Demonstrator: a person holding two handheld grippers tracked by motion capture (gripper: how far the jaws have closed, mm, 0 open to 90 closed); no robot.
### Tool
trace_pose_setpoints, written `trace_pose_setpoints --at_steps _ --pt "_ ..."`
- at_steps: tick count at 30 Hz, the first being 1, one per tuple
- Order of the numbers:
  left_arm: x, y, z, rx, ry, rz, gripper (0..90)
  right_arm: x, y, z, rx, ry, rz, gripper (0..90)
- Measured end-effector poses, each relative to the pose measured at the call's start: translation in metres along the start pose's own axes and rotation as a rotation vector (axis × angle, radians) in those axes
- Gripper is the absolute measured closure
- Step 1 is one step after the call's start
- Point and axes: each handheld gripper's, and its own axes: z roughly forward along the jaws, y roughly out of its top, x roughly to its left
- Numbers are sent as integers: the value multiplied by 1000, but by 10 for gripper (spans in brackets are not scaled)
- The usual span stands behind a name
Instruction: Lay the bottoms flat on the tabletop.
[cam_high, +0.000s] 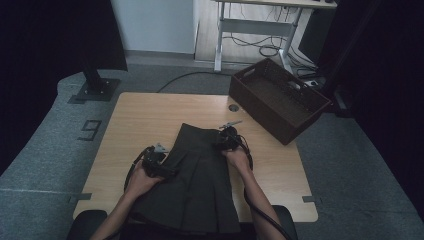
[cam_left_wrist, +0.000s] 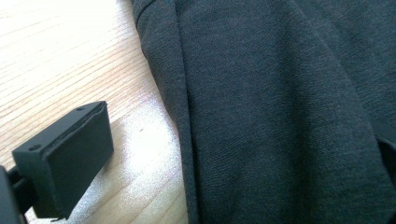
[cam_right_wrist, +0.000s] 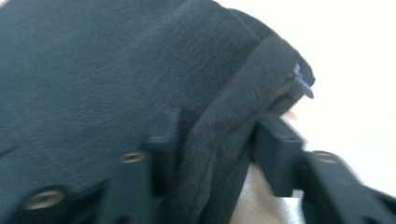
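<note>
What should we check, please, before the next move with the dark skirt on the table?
1. Right gripper has the waistband between its jaws: ok; they pinch the bunched band.
2. Left gripper gripping the skirt: not ok; its jaws stand apart, one pad over bare table.
3. Skirt lies flat: ok in the high view, pleats spread toward the person.
4. Basket is free to receive: ok, it looks empty.
5. Hem at the near edge not hanging off: cannot tell.
</note>
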Motion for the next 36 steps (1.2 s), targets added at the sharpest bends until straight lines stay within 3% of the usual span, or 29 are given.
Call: trace_pose_setpoints --at_steps 2,4,8,13,14,17,19,21,26,36 --pt "0 0 0 1 0 0 0 0 0 -1 8 32 35 735" --pt "0 0 0 0 -1 0 0 1 0 -1 13 36 48 761" --pt "1 0 -3 -4 -20 -4 8 6 2 -1 18 10 10 780" --pt "-2 9 -21 -109 -102 -37 30 9 5 -6 20 -3 -35 785" --pt "-6 11 -21 -97 -98 -20 20 9 6 -7 18 -3 -38 784" --pt "-13 8 -11 -12 -25 37 0 10 8 -10 5 3 -40 788" --pt "-12 3 -4 10 -14 23 0 10 9 -14 -6 8 -42 790" --pt "-9 0 -1 12 -15 -1 0 11 11 -19 -20 16 -51 792" --pt "-8 -1 0 5 14 0 0 15 17 -36 -65 41 -71 797" --pt "-3 1 4 -18 30 -13 0 33 22 -90 -190 129 -114 808"
